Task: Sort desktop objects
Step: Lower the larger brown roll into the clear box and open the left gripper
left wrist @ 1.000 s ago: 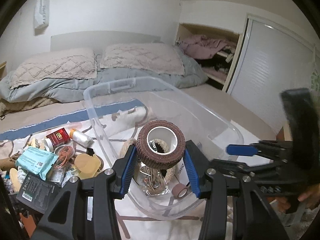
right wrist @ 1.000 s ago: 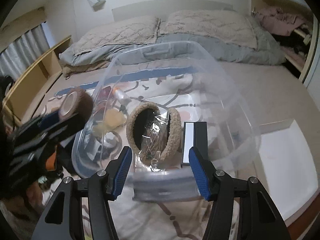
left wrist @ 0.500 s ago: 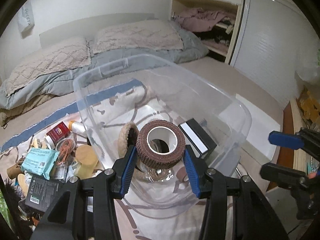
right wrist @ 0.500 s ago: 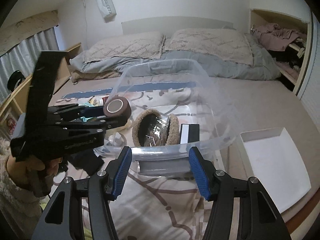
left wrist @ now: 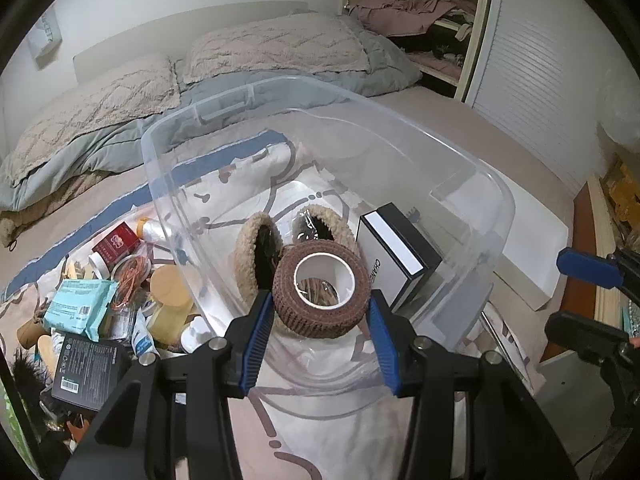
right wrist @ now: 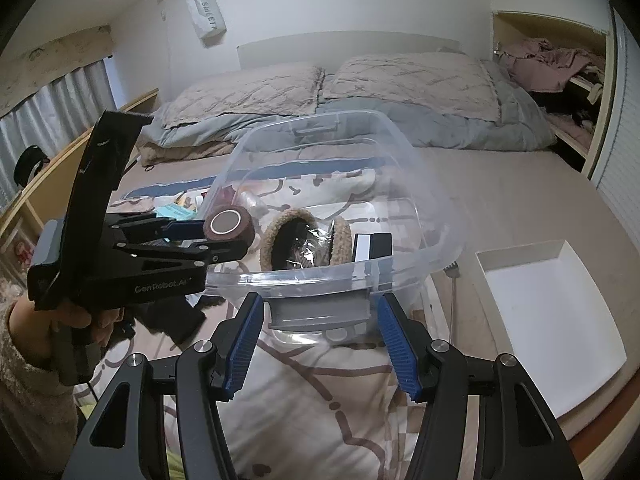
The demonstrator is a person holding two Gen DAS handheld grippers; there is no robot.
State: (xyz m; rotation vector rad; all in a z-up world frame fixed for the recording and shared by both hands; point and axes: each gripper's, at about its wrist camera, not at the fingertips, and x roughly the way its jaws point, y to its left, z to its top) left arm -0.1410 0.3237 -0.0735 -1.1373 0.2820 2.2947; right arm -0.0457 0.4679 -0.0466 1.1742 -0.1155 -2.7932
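On the left, a heap waits outside the bin on the bedspread: a black packet (left wrist: 86,372), a teal wipes pack (left wrist: 80,308), a tangle of orange cord (left wrist: 132,276), a red box (left wrist: 117,242), a wooden-lidded jar (left wrist: 170,286) and small bottles. So sorting is, by my judgement, partly done with much left.

The left gripper (left wrist: 320,312) is clamped on the brown bandage roll (left wrist: 322,288), its blue pads pressing either flank. From the right wrist view, the roll (right wrist: 229,223) hangs at the left wall of the clear plastic bin (left wrist: 400,132), at about rim height, not yet released. Inside the bin already lie fuzzy tan earmuffs (left wrist: 256,254) in clear wrap and a black-and-white box (left wrist: 400,256).

Farther right, the right gripper (right wrist: 320,344) stands open and empty, just short of the bin's near rim; a white tray (right wrist: 560,320) lies beside it, holding nothing visible.

Compared with a second ago, the left gripper has tipped downward and moved in over the bin, so the roll sits lower against the contents. The right gripper has drawn back: the bin, which filled its view, is now smaller, and the left hand (right wrist: 80,316) shows.
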